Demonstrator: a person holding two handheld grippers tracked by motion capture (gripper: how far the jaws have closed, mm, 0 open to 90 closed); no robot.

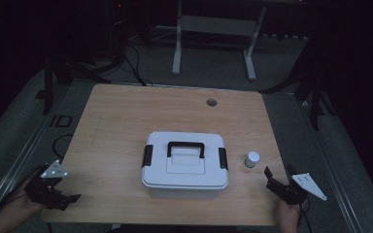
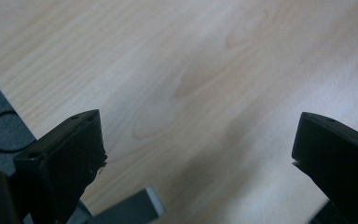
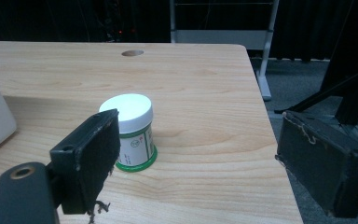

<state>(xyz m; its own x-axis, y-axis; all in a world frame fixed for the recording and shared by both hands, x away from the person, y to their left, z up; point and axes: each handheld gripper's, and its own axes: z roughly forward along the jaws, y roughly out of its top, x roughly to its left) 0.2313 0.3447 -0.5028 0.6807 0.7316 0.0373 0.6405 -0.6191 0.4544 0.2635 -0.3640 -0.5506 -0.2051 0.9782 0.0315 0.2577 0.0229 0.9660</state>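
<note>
Jar (image 3: 133, 133) near table edge (image 3: 270, 135), fingers spread.

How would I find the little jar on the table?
Start at the big white box with the black handle in the middle of the wooden table. Look just to its right, in front of the right tongs. The jar is small, with a white lid and green base.
</note>
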